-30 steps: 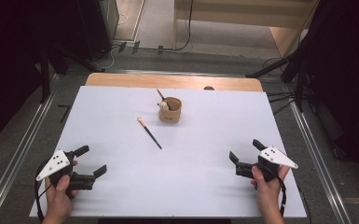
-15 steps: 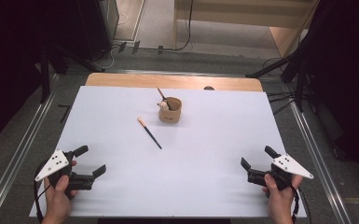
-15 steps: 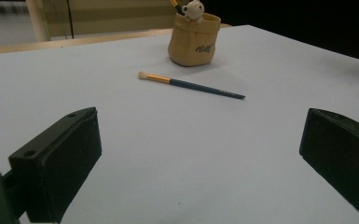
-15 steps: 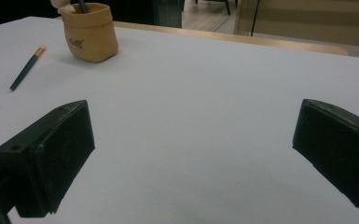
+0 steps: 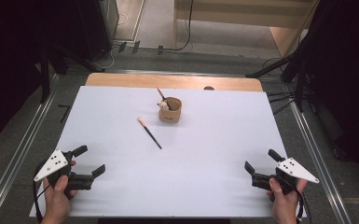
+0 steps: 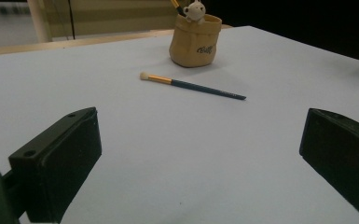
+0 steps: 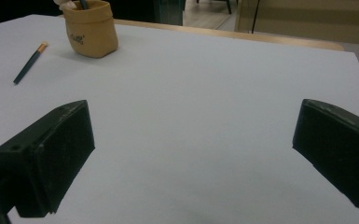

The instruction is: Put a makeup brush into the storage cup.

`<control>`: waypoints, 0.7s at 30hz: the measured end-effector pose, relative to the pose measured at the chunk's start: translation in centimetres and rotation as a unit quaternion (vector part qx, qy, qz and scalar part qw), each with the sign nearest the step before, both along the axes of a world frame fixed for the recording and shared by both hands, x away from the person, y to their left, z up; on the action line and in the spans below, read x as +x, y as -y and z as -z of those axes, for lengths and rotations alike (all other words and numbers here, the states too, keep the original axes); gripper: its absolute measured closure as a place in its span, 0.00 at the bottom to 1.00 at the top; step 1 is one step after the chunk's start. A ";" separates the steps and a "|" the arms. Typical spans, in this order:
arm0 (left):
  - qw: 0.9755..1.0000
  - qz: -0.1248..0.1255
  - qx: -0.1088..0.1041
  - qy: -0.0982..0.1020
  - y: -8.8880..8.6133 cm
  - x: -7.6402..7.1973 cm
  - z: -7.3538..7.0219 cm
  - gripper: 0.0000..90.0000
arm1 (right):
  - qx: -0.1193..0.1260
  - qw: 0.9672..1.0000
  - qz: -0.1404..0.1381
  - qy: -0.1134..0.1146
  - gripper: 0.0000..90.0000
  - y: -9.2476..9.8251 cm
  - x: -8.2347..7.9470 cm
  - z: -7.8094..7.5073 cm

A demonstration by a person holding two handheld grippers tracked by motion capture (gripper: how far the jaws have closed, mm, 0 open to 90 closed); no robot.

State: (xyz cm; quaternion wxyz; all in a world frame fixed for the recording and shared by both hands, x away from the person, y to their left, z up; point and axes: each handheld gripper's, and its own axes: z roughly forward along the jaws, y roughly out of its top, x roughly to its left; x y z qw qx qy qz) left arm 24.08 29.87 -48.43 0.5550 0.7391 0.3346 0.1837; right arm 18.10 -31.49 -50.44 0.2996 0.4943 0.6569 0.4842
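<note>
At the near left corner of the white table (image 5: 121,116), the left gripper (image 5: 87,161) rests low in a person's hand (image 5: 58,198), its jaws spread wide with nothing between them; the high view shows the grey three-cornered plate on top of it. The left gripper view looks out between those parted jaws over bare white surface toward the makeup brush (image 6: 191,85), and brings out detail the high view cannot: a pale tuft at the left end, a gold ferrule, then a dark blue-green handle tapering to the right. In the high view the same brush (image 5: 149,133) lies flat near the table's middle, slanting from its far-left tuft to its near-right tip, well apart from both grippers. Just beyond it to the right stands a small tan pouch-shaped holder (image 5: 170,110), upright, with a dark brush handle and a little white figure poking from its mouth; the left gripper view shows dark lettering on its front (image 6: 195,39) and that the figure is a small bear. At the near right corner, the right gripper (image 5: 262,164) is likewise released, jaws wide and empty, and the right gripper view places the holder (image 7: 91,29) and the brush (image 7: 29,63) at the far left.
</note>
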 end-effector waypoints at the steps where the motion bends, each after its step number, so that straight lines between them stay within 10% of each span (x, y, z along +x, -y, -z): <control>1: 1.000 0.001 0.000 0.000 0.0 0.0 0.0 0.00 | 0.001 1.000 -0.001 0.002 0.00 0.0 0.0 0.0; 21: 0.998 0.057 -0.025 -0.012 3.8 3.3 -2.3 0.00 | 0.012 1.000 0.007 0.000 0.00 0.3 -0.4 -0.4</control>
